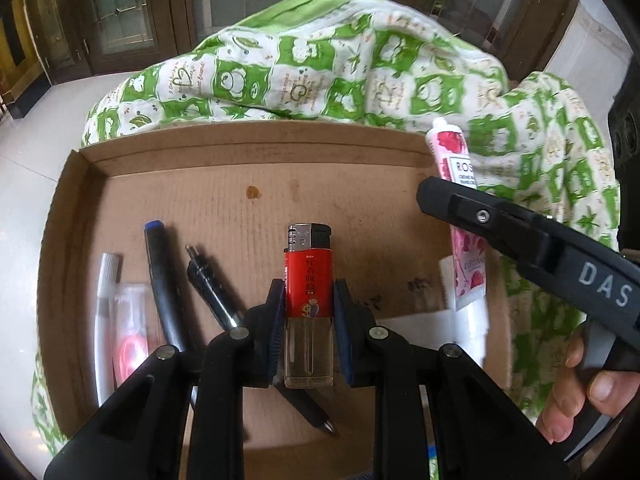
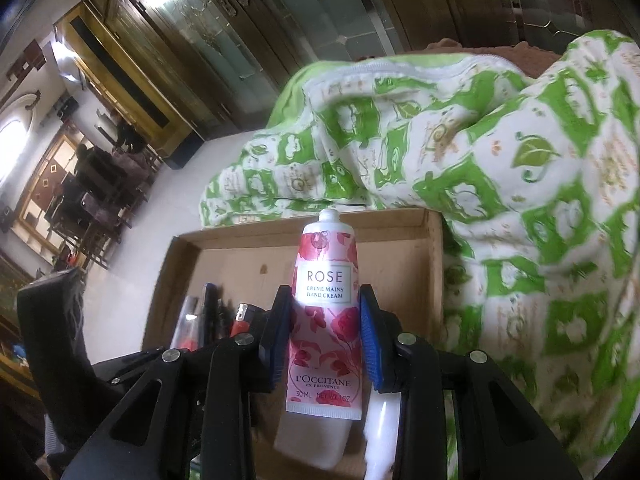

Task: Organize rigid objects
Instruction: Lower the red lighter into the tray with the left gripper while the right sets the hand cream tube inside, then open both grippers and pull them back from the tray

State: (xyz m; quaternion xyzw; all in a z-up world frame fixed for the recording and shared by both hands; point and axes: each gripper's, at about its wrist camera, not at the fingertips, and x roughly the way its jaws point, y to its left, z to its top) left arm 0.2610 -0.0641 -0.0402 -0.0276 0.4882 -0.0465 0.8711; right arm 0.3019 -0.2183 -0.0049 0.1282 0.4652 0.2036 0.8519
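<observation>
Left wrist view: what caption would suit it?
Left tool grips a red lighter above a cardboard tray holding pens.

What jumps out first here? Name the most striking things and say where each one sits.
The red lighter stands out first, clamped between the pads of the left tool above the cardboard tray. Next comes the pink rose hand cream tube, gripped by the right tool over the tray's right side. Behind both lies a loud green-and-white patterned cloth, and pens rest in the tray's left part.
</observation>
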